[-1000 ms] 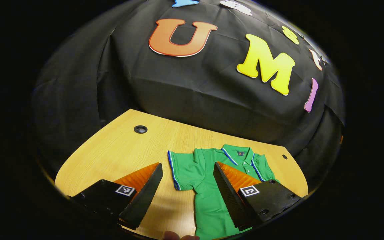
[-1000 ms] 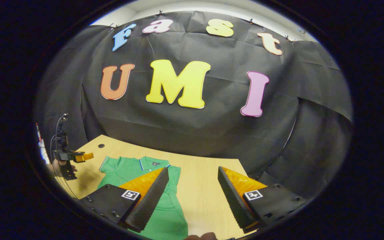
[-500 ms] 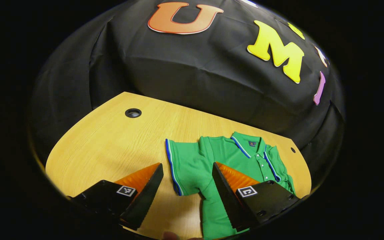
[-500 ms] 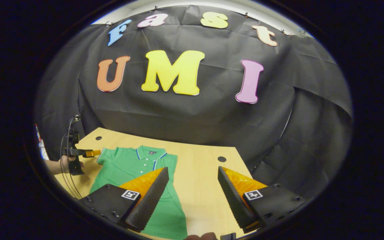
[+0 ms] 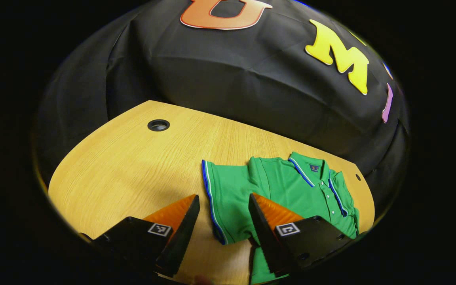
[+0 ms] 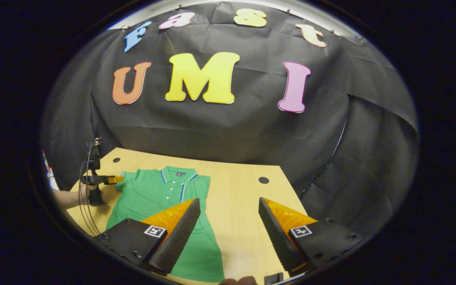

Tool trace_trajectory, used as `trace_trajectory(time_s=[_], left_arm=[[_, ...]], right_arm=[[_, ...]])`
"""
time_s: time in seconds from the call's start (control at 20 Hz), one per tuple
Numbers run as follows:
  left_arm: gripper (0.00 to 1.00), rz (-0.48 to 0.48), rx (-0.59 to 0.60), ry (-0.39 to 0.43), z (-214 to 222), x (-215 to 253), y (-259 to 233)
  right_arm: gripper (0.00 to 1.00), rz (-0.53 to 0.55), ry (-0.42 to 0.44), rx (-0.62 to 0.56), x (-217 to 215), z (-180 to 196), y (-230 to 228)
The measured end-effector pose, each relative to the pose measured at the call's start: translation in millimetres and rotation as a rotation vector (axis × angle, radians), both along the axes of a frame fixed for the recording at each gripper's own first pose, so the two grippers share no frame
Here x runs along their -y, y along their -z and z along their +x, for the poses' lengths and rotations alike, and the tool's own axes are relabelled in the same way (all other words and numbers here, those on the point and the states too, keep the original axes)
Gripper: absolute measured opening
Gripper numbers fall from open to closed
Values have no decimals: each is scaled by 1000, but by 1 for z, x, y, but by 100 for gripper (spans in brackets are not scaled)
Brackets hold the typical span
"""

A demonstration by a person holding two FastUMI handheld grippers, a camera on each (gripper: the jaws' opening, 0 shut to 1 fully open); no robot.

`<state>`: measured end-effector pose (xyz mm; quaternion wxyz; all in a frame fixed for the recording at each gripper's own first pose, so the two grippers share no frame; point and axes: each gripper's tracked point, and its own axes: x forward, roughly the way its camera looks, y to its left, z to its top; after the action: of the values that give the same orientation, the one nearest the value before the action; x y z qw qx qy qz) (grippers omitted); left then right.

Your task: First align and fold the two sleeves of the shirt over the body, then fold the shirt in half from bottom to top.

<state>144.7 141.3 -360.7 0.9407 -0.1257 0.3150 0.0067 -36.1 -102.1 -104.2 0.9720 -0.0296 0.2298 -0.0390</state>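
The table (image 5: 133, 166) carries the shirt (image 5: 287, 190) lying flat, collar toward the wall, its one spread sleeve (image 5: 224, 198) reaching out sideways from the body. My left gripper (image 5: 222, 221) hangs spread wide over that sleeve's striped cuff, and my right gripper (image 6: 230, 225), equally spread and holding nothing, sits beside the shirt's other edge. To do this fold well, I judge I should pinch the cuff near its edge, lift low, and lay it square across the body.
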Motion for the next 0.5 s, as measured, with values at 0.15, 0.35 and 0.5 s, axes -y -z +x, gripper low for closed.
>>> trace_trajectory(time_s=[0.15,0.35,0.5], left_arm=[[70,6,-11,-8,5,0,8],[67,28,-22,-17,5,0,14],[59,62,-26,-56,6,-1,17]], right_arm=[[98,19,20,6,6,2,0],[98,37,52,-11,17,1,9],[98,30,67,-12,23,0,16]])
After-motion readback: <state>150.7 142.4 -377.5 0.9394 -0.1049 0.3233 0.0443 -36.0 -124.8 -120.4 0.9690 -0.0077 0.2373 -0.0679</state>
